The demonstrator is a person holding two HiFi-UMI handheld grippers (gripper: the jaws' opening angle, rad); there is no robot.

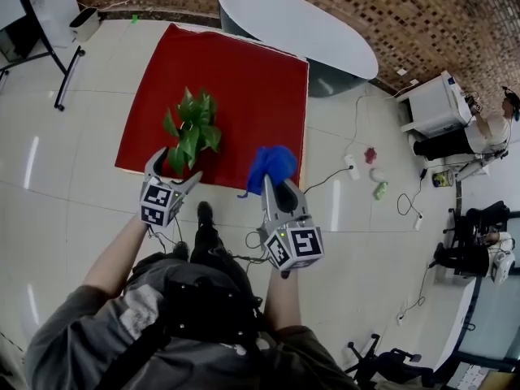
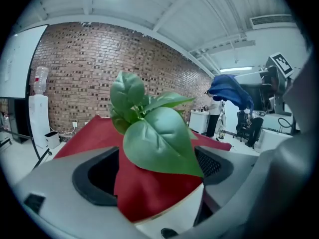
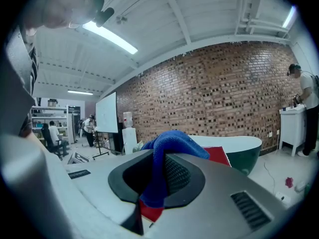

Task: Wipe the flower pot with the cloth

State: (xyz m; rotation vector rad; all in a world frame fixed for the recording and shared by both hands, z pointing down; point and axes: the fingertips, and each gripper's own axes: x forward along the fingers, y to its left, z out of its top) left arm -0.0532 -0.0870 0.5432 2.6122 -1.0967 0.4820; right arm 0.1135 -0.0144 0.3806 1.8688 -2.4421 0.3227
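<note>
Right gripper view: your right gripper has jaws clamped on blue cloth, cloth bunched above tips. Your left gripper has jaws spread wide, nothing gripped; plant leaves just ahead, between them. Plant sits on red mat on floor; flower pot itself hidden under foliage. Step, my read: approach, wiping not begun. Next: steady pot with left, bring cloth below leaves onto pot wall. Count: one plant, one cloth, one mat, two grippers.

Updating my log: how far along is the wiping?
Done: blue cloth is gripped in the right gripper. In hand: left gripper is open at the plant, a leaf between its jaws. Left, apparently: wiping; cloth hangs clear of the plant, pot hidden by leaves.
</note>
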